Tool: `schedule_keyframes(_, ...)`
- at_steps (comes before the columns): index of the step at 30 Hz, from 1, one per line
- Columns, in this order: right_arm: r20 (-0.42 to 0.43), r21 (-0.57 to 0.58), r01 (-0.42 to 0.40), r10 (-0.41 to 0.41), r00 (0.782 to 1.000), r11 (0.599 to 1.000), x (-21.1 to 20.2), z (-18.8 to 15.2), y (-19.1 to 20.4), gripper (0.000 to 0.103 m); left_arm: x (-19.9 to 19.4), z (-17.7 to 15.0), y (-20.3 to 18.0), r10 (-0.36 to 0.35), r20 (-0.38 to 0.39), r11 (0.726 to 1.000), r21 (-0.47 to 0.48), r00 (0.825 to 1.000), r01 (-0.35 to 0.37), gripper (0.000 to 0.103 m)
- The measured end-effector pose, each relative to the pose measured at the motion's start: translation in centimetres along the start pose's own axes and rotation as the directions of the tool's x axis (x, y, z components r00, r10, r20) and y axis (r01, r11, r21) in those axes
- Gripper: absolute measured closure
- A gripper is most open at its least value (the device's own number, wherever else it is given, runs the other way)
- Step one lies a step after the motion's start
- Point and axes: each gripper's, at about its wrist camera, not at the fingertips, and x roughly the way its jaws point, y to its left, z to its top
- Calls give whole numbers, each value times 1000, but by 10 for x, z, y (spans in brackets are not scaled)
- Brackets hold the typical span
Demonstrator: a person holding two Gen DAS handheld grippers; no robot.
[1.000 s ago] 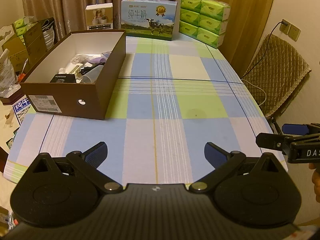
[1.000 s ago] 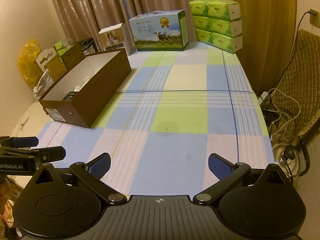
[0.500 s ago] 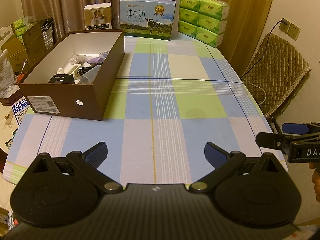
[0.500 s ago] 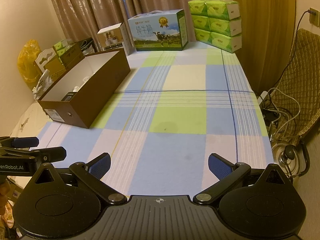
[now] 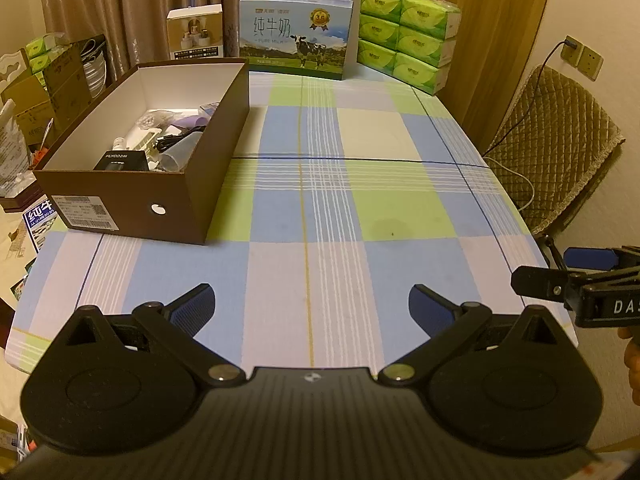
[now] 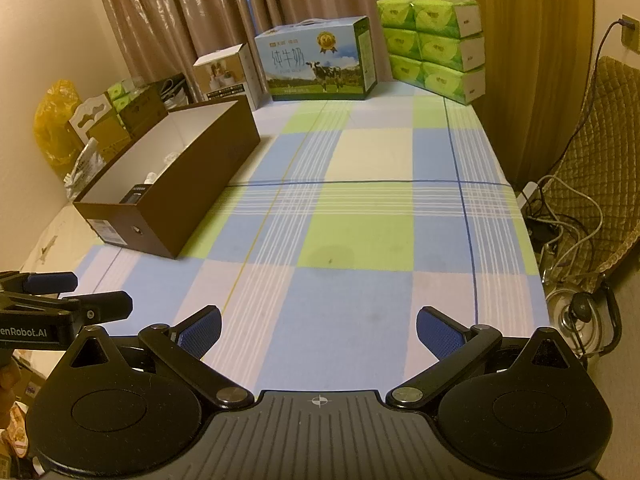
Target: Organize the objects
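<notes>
A brown open box [image 5: 216, 168] [image 6: 208, 184] stands on the left of the checked tablecloth [image 5: 360, 208] [image 6: 360, 220]. Inside it lie several small items: a black case [image 5: 120, 160], a lilac piece [image 5: 188, 122], a clear cup and white bits. My left gripper [image 5: 311, 308] hovers open over the near table edge, nothing between its fingers. My right gripper [image 6: 319, 330] is open too, equally bare, at the near edge. Each gripper shows at the side of the other's view: the right one [image 5: 560, 276], the left one [image 6: 80, 296].
A milk carton box [image 5: 296, 40] [image 6: 320, 60], stacked green tissue packs [image 5: 412, 36] [image 6: 436, 44] and a small white box [image 5: 196, 36] line the far edge. A quilted chair [image 5: 556, 148] and cables [image 6: 568, 216] stand to the right; cartons crowd the left.
Both views shifted only slightly; the left gripper drifted a little so the box sits marginally lower-left. Both grippers stayed open.
</notes>
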Motion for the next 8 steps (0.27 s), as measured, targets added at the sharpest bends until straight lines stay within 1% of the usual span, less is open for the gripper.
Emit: schedule_keyframes(8,-5,1,-3,3,1000,1000,4,1,1,2,2,3,3,6,-1,1000,0,1000,-6,1)
